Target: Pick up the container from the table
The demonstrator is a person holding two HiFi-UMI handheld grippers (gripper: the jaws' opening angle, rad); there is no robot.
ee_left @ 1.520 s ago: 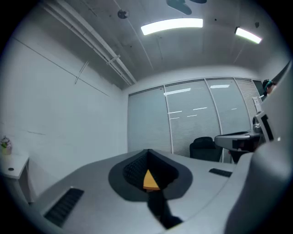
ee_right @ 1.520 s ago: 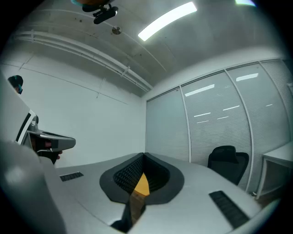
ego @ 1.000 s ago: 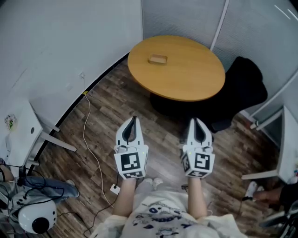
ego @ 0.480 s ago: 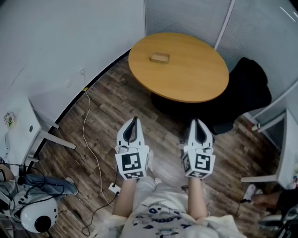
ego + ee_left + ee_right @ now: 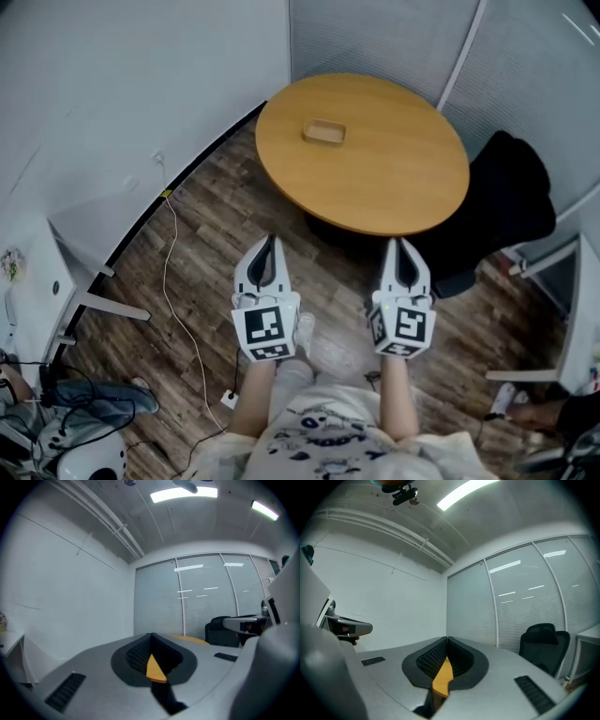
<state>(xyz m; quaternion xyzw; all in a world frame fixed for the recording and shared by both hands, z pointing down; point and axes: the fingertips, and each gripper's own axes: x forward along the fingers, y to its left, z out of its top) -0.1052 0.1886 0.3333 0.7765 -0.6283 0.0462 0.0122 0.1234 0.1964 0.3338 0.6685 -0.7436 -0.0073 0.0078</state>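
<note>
A small, shallow, tan rectangular container (image 5: 323,132) lay on the round light-wood bench (image 5: 394,178), on the far left part of the top, near the edge and with nothing else on the surface around it. It was well apart from both grippers, and neither touched it.

The left gripper (image 5: 269,246) and the right gripper (image 5: 400,247) were held side by side over the dark wood-plank floor (image 5: 206,234), on the near side of the bench, both pointing toward it. Each showed its black-and-white marker cube toward the head camera, with a bare forearm behind it. In the left gripper view the two jaws were pressed together at the tips and held nothing. Only a narrow orange sliver of the bench top showed through the hollow behind them. The right gripper view showed the same: jaws closed tip to tip, empty, with a strip of the bench top visible through the gap.

A black office chair (image 5: 506,197) stood just beside the bench on its right, against the frosted partition panels. A thin white cable (image 5: 169,272) trailed across the floor to the left of the left gripper, along the foot of the curved white wall (image 5: 141,84).
</note>
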